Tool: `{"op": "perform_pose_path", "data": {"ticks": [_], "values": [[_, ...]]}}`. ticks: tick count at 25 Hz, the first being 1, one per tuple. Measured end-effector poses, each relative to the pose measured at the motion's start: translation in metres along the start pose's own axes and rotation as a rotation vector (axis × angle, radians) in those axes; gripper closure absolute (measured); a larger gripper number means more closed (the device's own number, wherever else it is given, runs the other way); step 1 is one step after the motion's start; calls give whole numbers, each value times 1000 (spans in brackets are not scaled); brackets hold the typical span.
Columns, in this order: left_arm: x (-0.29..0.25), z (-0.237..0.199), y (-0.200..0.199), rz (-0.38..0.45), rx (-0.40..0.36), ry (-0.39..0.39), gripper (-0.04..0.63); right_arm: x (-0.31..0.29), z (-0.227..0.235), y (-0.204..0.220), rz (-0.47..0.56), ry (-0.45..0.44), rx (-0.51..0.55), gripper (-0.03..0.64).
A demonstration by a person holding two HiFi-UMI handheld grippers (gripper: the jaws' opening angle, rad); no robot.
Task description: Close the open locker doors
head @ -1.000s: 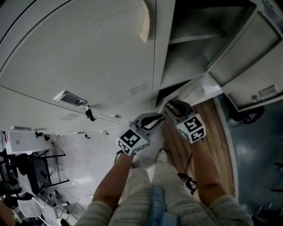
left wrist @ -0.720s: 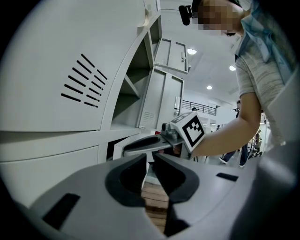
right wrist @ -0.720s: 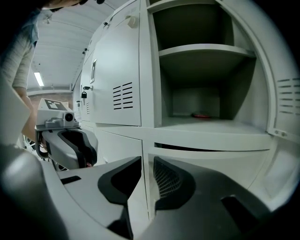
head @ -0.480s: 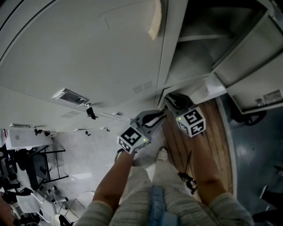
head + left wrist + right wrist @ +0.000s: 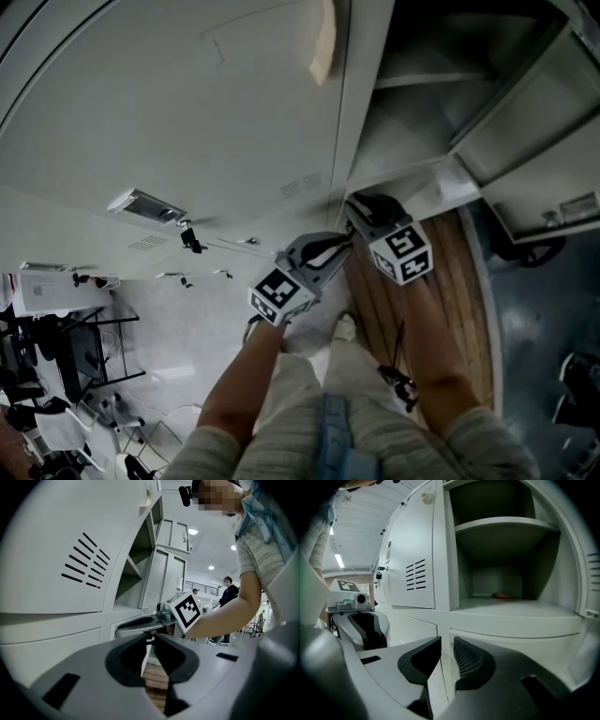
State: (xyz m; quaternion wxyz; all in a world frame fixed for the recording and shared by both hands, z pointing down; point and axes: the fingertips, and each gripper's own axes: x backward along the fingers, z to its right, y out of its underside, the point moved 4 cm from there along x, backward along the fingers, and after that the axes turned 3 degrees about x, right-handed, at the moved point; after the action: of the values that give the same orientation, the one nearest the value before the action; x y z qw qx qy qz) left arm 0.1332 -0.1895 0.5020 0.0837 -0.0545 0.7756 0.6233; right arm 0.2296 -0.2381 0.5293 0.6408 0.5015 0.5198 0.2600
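Note:
An open locker compartment [image 5: 412, 103] with a shelf gapes at the upper right of the head view. Its door [image 5: 539, 155] swings out to the right. In the right gripper view the compartment [image 5: 506, 573] fills the frame, a small red thing far inside, and the door's vented inner face [image 5: 589, 583] shows at the right edge. My right gripper [image 5: 361, 208] [image 5: 446, 644] hangs just below that opening, open with a narrow gap and nothing in it. My left gripper [image 5: 343, 244] [image 5: 150, 637] sits beside it, shut and empty. More open doors [image 5: 168, 536] stand further along the row.
A closed vented door [image 5: 187, 112] with a key in its lock [image 5: 190, 241] lies left of the grippers. A wooden floor strip [image 5: 450, 309] runs under the lockers. A chair base [image 5: 525, 246] sits under the open door. Desks and chairs [image 5: 66, 366] crowd the lower left. A person [image 5: 229, 590] stands far off.
My right gripper has edged a little toward the locker front below the open compartment. The left gripper has stayed where it was. Neither gripper's jaws have changed.

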Motion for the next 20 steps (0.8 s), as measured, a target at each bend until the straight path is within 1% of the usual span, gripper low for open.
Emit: {"op": "perform_pose_path", "data": {"ticks": [5,8,12,15,18,20], "values": [[-3,2,-2,9,13,-2,560,5,-1,-2,15,-11,-14,531],[-6,4,-5,7,13,12,560,16,-2,-4,29,-17,-21,531],[-16,15,-17,29,2,43,560,46,-3,-12,76,-15,-29,531],[-26,29,-33,53,-7,78,560,77,-3,-26,95,-13,-32,531],[-39,46,-46,54,1,115,560,111,3,-31,126,28,-49,531],[-50,59,-50,41,-15,153,560,135,10,-32,136,64,-47,531]]}}
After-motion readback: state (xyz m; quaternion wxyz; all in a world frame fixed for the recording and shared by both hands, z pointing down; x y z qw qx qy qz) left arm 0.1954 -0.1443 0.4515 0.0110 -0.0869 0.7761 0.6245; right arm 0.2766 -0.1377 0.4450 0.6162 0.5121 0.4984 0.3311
